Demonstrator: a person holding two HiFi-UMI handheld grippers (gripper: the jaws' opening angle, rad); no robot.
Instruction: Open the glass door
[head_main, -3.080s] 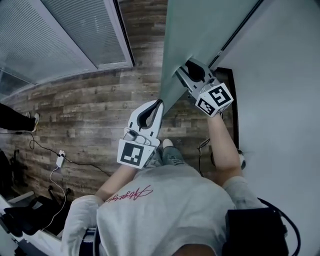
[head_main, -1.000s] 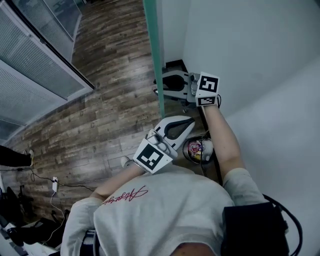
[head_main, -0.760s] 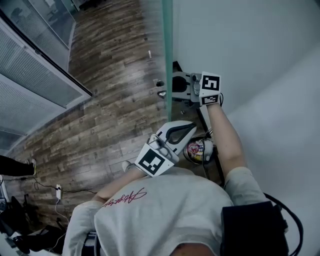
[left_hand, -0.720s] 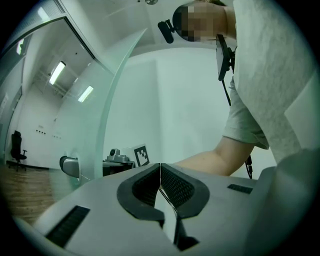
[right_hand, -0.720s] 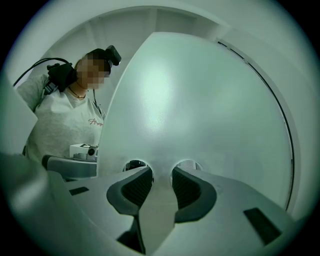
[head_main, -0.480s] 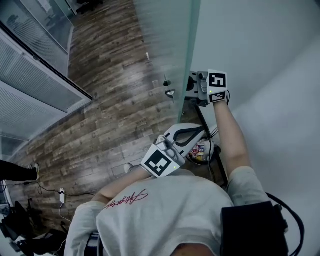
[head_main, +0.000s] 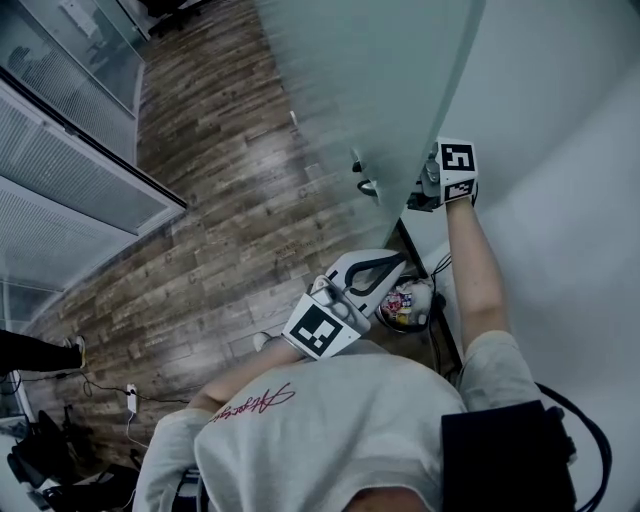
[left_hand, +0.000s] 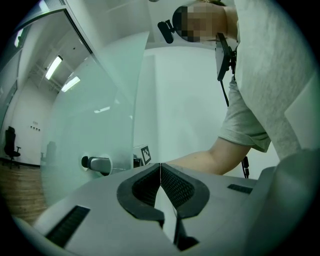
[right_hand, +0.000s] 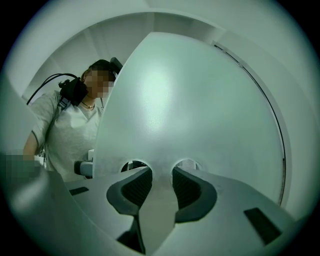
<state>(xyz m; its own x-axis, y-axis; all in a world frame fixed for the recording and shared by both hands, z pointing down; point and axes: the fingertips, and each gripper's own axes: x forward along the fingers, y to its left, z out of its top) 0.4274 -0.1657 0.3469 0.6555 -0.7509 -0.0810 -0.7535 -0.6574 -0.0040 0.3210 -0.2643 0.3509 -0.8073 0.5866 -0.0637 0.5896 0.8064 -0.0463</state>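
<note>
The frosted glass door (head_main: 380, 80) stands swung out over the wooden floor, its edge next to the white wall. My right gripper (head_main: 432, 186) reaches level to the door's far side and is shut on the door handle (right_hand: 160, 200), a grey bar between its pads. The handle's near-side lever (head_main: 365, 186) sticks out of the glass; the left gripper view shows this lever (left_hand: 98, 163) too. My left gripper (head_main: 372, 266) hangs close to my body, shut and holding nothing, apart from the door. In its own view the left gripper (left_hand: 160, 166) points at the door (left_hand: 90, 115).
A white wall (head_main: 560, 150) runs close on the right. A round colourful object (head_main: 405, 303) and cables lie on the floor by my feet. A glass partition with blinds (head_main: 70, 220) stands at the left, with wooden floor (head_main: 230, 200) between it and the door.
The door has swung round toward the right wall, and my right gripper went with it on the handle. My left gripper has shifted slightly right.
</note>
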